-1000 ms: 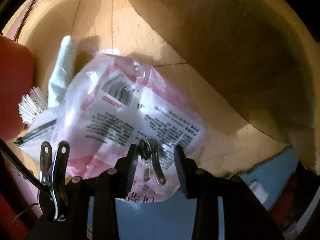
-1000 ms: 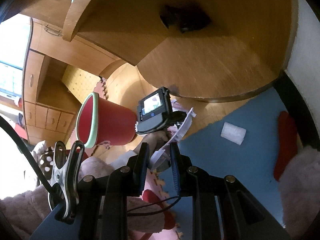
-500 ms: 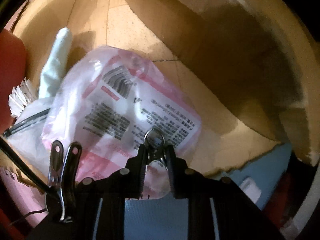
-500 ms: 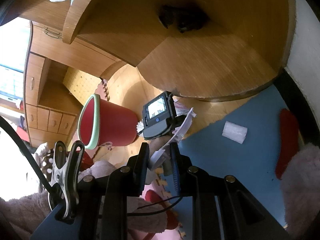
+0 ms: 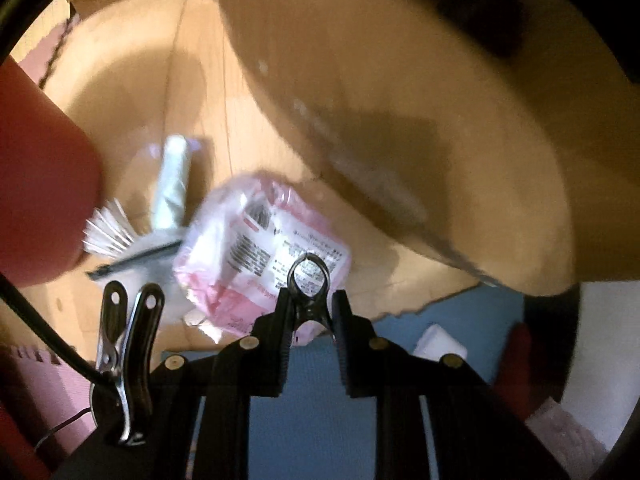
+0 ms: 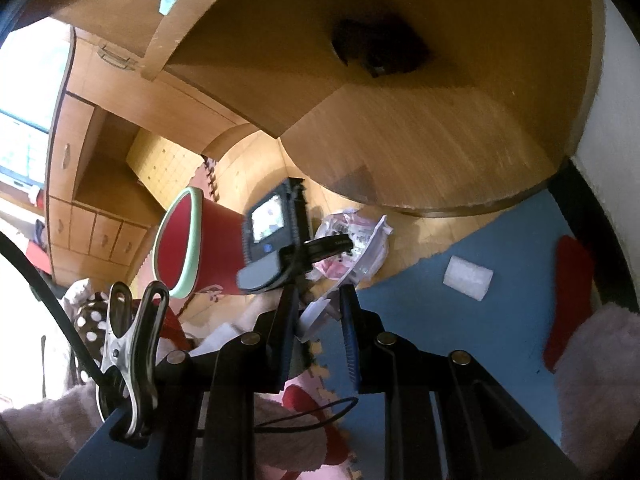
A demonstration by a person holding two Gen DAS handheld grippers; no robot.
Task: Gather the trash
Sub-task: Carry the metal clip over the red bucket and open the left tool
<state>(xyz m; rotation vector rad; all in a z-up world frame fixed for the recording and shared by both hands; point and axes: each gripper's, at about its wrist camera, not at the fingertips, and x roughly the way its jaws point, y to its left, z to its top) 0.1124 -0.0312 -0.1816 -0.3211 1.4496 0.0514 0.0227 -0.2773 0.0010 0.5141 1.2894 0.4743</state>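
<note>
In the left wrist view my left gripper (image 5: 310, 300) is shut on a small metal clip (image 5: 308, 280), held above a crumpled pink and white plastic bag (image 5: 248, 248) on the wooden floor. The bag's near edge runs under the fingers; I cannot tell whether the clip grips it. In the right wrist view my right gripper (image 6: 316, 308) is shut on a white paper wrapper (image 6: 372, 240) that sticks out forward. Beyond it the left gripper (image 6: 328, 244) hangs over the same bag (image 6: 352, 228). A red bucket (image 6: 216, 240) with a pale green rim lies tipped to the left.
A pale green roll (image 5: 172, 184), a white feathered thing (image 5: 108, 232) and a black strip lie left of the bag, beside the bucket (image 5: 40, 200). A white tissue (image 6: 468, 278) rests on the blue mat (image 6: 440, 340). A wooden desk (image 6: 400, 120) overhangs the floor. Soft pink things lie nearby.
My left gripper has shut on the metal clip that lay on the bag and has risen, so the bag looks smaller. The right gripper keeps its hold and has barely moved.
</note>
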